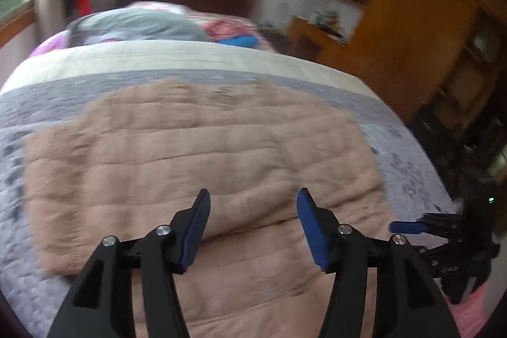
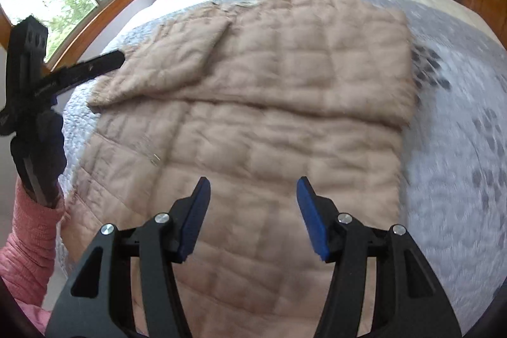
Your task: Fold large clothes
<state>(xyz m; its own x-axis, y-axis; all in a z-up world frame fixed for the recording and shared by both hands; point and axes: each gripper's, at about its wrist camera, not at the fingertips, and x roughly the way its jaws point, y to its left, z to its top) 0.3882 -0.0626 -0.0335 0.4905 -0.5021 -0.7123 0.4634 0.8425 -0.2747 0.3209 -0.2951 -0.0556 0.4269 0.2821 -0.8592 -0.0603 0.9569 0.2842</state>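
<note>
While both grippers (image 1: 253, 211) (image 2: 253, 201) are hovering with jaws apart, the puffy beige coat (image 2: 253, 122) is likely springing unfolded.

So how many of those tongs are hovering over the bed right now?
2. The right tongs hang open above the beige quilted garment; the left tongs, also open, sit over its near-left edge.

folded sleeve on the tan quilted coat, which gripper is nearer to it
Left. The left gripper hangs open at the folded sleeve's window-side edge; the right gripper is open above the coat's lower half.
</note>
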